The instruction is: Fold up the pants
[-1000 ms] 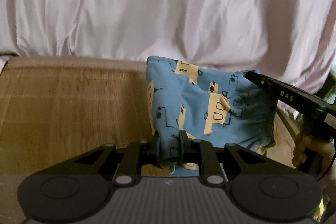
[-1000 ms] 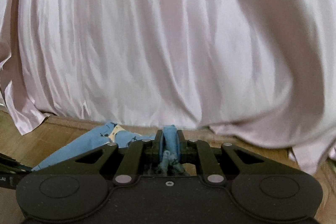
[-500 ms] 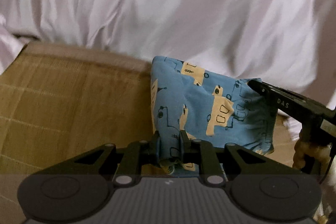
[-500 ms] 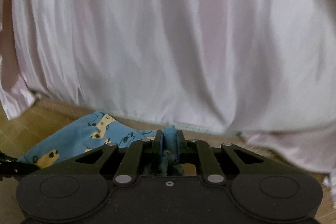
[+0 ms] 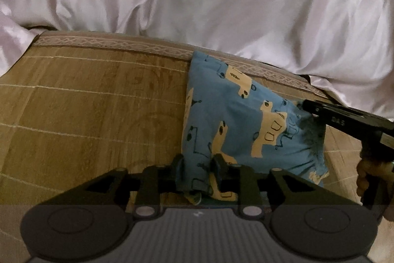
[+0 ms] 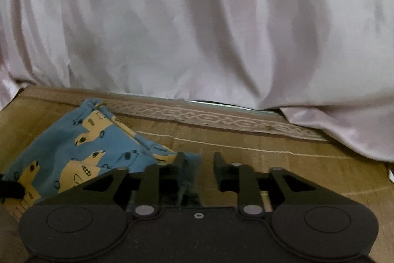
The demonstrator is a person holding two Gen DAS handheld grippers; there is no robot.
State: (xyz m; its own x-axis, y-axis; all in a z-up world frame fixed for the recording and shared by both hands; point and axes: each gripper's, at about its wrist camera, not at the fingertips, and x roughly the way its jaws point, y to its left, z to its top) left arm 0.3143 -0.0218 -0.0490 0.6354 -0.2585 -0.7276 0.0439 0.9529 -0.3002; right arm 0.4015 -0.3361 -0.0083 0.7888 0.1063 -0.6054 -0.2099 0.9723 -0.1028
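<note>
One tool (image 5: 197, 170) gripping pants (image 5: 236, 122), other (image 6: 197, 162) open

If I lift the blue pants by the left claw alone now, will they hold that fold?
Probably not. The pants look thin and floppy, bunching between the left claw, so free layers would likely droop. The right claw has opened. They seem light; the woven mat might grip them slightly.

Dim, warm, slightly soft pictures with fisheye bending and dark vignetted corners
</note>
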